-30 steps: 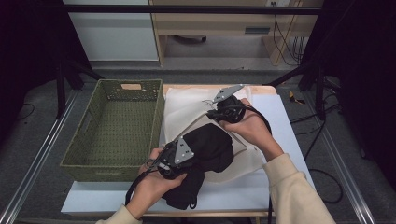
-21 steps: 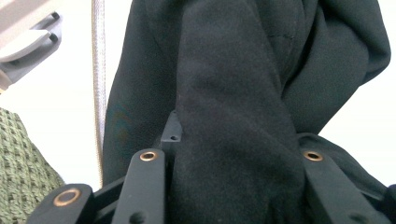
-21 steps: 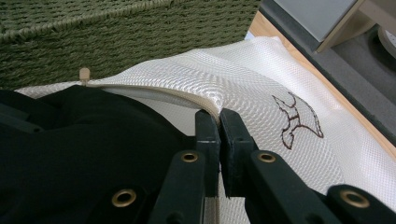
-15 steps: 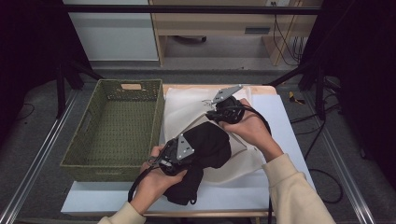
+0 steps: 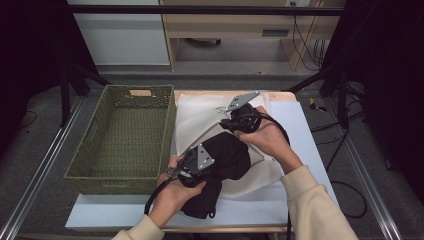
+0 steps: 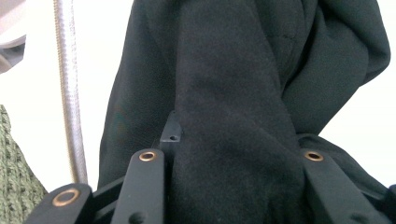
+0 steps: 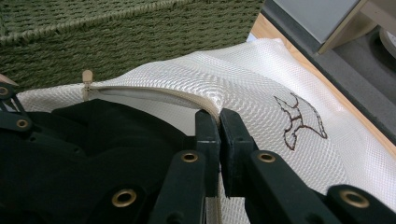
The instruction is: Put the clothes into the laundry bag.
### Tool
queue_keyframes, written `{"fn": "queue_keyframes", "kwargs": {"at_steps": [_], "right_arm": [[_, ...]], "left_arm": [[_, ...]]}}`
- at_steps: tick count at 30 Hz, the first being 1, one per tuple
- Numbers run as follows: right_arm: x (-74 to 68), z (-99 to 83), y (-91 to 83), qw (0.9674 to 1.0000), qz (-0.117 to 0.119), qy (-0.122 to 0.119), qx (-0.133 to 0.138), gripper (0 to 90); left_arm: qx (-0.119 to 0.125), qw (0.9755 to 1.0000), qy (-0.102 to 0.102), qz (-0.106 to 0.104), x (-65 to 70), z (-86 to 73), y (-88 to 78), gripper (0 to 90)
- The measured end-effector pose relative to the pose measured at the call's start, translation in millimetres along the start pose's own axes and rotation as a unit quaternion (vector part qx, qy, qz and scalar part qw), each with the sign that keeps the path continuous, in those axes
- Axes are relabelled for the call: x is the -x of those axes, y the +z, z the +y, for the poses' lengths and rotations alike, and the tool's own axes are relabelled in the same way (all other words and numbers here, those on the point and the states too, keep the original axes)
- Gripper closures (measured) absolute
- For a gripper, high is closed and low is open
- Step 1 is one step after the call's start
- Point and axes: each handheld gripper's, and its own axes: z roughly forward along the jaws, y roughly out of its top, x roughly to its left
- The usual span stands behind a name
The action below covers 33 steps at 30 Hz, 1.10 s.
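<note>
Black garment [image 5: 227, 160] in left tongs [image 6: 233, 154], at mesh bag [image 7: 224, 79] zip edge w/ right tongs [image 7: 219, 126].

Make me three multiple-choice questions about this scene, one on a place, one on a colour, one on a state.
1. Where is the green woven basket? A left of the white mesh laundry bag B on it C right of it
2. What colour is the bundled garment? A red B black C white
3. What are the right gripper's fingers doing? A spread wide B hanging free C pinching the bag's zipper edge

Answers: 1 A, high view shows it at left. 2 B, dark cloth. 3 C, fingers closed on the edge.
</note>
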Motion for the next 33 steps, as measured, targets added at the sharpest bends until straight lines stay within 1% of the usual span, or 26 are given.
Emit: {"fn": "queue_keyframes", "kwargs": {"at_steps": [3,5,8,9,10,12,15,17,18,20,21,24,26,27,29,33], "right_arm": [[-0.3,-0.4,0.5,1.0,0.0,0.002,0.0,87.2],[-0.6,-0.8,0.4,1.0,0.0,0.002,0.001,87.2],[-1.0,-1.0,-0.1,1.0,0.001,0.002,0.001,87.2],[-1.2,-1.1,-0.3,1.0,0.001,0.002,0.001,87.2],[-1.6,-1.0,-1.1,1.0,0.001,0.002,0.002,87.2],[-1.7,-0.9,-1.4,1.0,0.002,0.001,0.002,87.2],[-2.2,-0.7,-1.3,1.0,0.001,0.001,0.002,87.2],[-2.8,-0.1,-1.4,1.0,0.002,0.002,0.002,87.2],[-3.0,0.1,-1.4,1.0,0.002,0.001,0.003,87.2],[-3.2,0.4,-1.6,1.0,0.002,0.001,0.003,87.2],[-3.0,0.9,-2.3,1.0,0.003,0.0,0.002,87.2],[-3.0,1.3,-2.6,1.0,0.003,0.0,0.003,87.2],[-3.2,1.5,-2.5,1.0,0.004,-0.001,0.003,87.2],[-3.3,1.2,-1.6,1.0,0.004,-0.001,0.002,87.2],[-3.5,0.9,-1.3,1.0,0.004,0.001,0.001,87.2],[-3.6,0.2,0.9,1.0,0.006,-0.001,0.0,87.2]], "left_arm": [[0.001,1.0,-0.003,0.002,-0.2,0.3,3.7,60.5],[-0.002,0.9999,-0.001,0.016,-0.3,0.7,8.5,60.4],[-0.002,0.9998,-0.007,0.018,-0.8,0.6,11.7,60.4],[-0.005,0.9998,-0.006,0.02,-1.2,0.7,12.8,60.4],[-0.006,0.9995,-0.003,0.03,-1.4,1.1,15.5,60.4],[-0.005,0.9994,-0.003,0.033,-1.6,1.4,16.8,60.4],[-0.002,0.9992,-0.012,0.038,-2.1,2.5,20.8,60.4],[0.001,0.9991,-0.014,0.041,-1.8,3.3,22.8,60.3],[0.002,0.9987,-0.012,0.049,-1.1,4.0,25.5,60.3],[0.002,0.9986,-0.012,0.052,-1.0,3.9,27.5,60.3],[0.0,0.9984,-0.016,0.054,-0.5,2.5,32.0,60.3],[-0.001,0.9981,-0.013,0.06,0.8,1.2,36.3,60.2],[0.004,0.998,-0.018,0.06,2.3,-0.6,40.4,60.2],[0.01,0.998,-0.021,0.058,2.8,-2.6,43.6,60.0],[0.009,0.9979,-0.02,0.061,3.0,-3.3,45.1,60.0],[0.015,0.9973,-0.029,0.065,2.3,-4.2,51.8,60.0]]}}
